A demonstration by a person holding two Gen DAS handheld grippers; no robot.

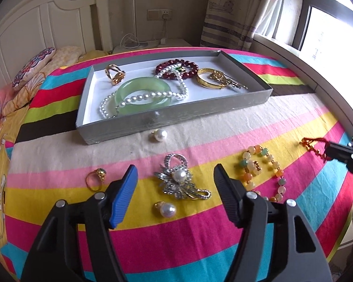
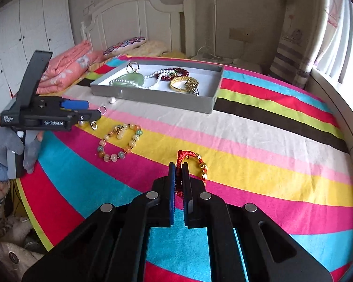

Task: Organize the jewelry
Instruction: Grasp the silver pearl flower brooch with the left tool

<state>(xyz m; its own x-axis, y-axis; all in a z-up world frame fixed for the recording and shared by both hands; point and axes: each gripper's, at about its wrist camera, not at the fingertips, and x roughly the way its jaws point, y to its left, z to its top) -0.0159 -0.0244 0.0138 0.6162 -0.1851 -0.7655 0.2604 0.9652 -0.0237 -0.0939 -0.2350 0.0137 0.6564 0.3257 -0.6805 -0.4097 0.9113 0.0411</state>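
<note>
Right wrist view: my right gripper (image 2: 179, 176) has its jaws pressed nearly together on the red cord bracelet (image 2: 195, 166) with gold beads, pinching the knotted cord end while the beaded loop lies on the striped bedspread (image 2: 258, 141) just ahead. I judge this to be the pickup step for that bracelet; it does not look lifted yet.

The grey tray (image 2: 153, 96) sits farther up the bed, well apart from the bracelet, and already holds a green jade bangle (image 1: 142, 94), a pearl necklace (image 1: 150, 95), a dark red bead bracelet (image 1: 176, 67), a gold bangle (image 1: 209, 80) and a gold ring (image 1: 115, 74).

My left gripper (image 1: 175, 183) hovers with its jaws spread wide over the silver pearl brooch (image 1: 180, 179), holding nothing. Near it lie a pearl earring (image 1: 166, 209), a second pearl earring (image 1: 158, 134) just in front of the tray wall, a gold ring with a green stone (image 1: 96, 178) and a pastel bead bracelet (image 1: 263, 171).

Next, I think, the right gripper needs to raise the cord bracelet clear of the bedspread, carry it over the tray's near wall, and release it in the bare white patch. The dangling loop could snag the rim, so I would lift high first.
</note>
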